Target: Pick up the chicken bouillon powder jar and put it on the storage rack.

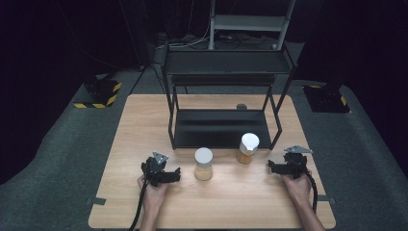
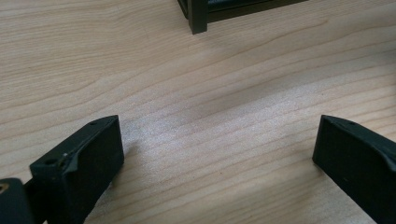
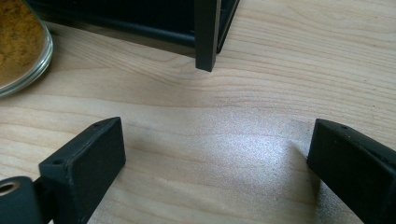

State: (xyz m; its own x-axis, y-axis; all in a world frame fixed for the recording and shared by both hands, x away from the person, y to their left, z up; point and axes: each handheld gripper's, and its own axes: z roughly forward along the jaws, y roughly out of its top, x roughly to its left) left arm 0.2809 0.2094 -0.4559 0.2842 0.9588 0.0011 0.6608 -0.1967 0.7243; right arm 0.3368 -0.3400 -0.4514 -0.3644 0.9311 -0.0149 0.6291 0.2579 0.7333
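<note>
While both tools rest low on the table (image 1: 144, 202) with nothing between their jaws, the left gripper (image 1: 169, 176) stands spread wide, as its own view shows the two black pads far apart over bare wood grain, and the right gripper (image 1: 275, 167) is likewise gaping, its jaws framing an empty patch of tabletop. Each hand sits just outside a jar, so the pair look set to take one apiece: the left spice jar (image 1: 203, 164), white-lidded and filled with a yellow-brown powder, stands just beside the left tool's tips, while the right spice jar (image 1: 248, 148) stands a little farther from the right tool and closer to the black metal shelf rack (image 1: 221, 127). In the right gripper view the glass base of that jar (image 3: 21, 46) shows at upper left, beside a leg of the rack (image 3: 206, 35). The rack's lower shelf lies bare behind the jars, which I judge the likely destination
</note>
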